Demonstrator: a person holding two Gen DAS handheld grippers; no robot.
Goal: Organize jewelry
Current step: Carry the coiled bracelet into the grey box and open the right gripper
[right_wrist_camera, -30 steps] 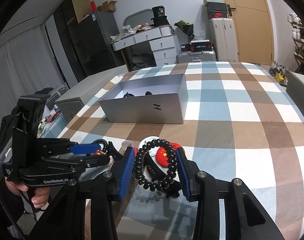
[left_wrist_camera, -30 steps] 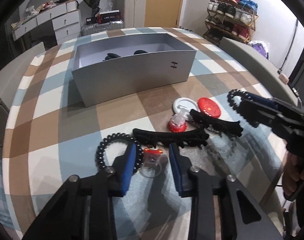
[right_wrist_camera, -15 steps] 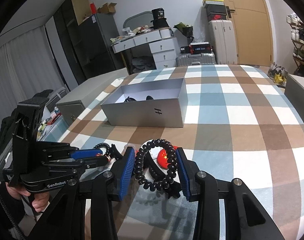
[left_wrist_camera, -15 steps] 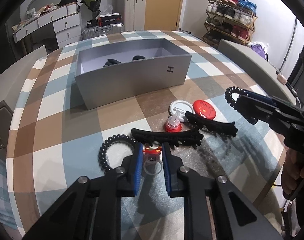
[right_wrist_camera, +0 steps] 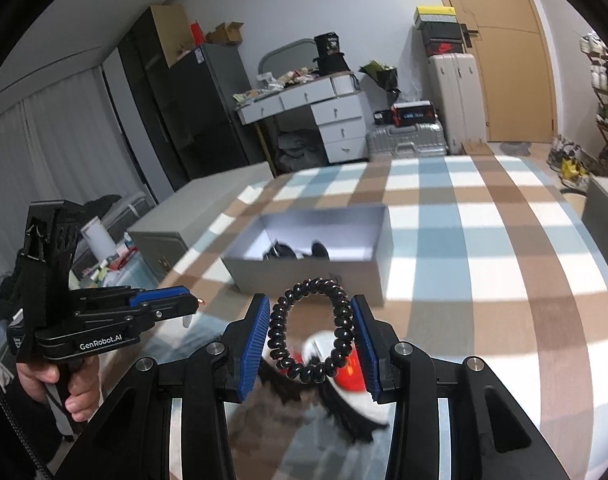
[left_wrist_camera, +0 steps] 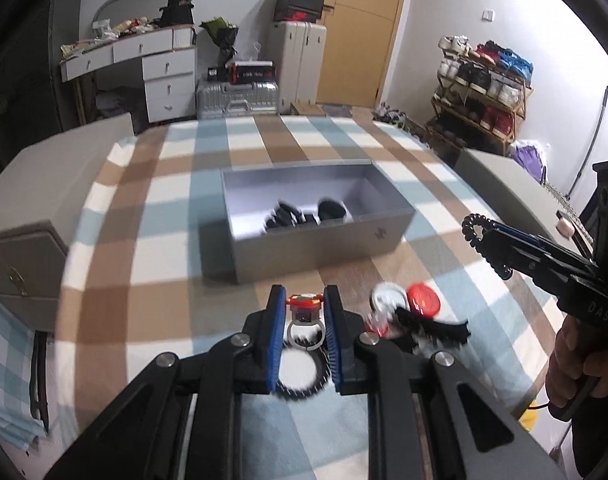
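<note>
Open grey box far ahead, checkered table bare between. Left gripper pinches red-topped ring. Right gripper squeezes black coil bracelet.

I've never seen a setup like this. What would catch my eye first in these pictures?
Probably the two hand-held grippers, each lifting a trinket above the checked tablecloth. The left gripper pinches a clear ring with a red top between its blue fingers, and the right gripper grips a black coiled bracelet. Beyond them sits an open grey box with dark items already inside.
</note>
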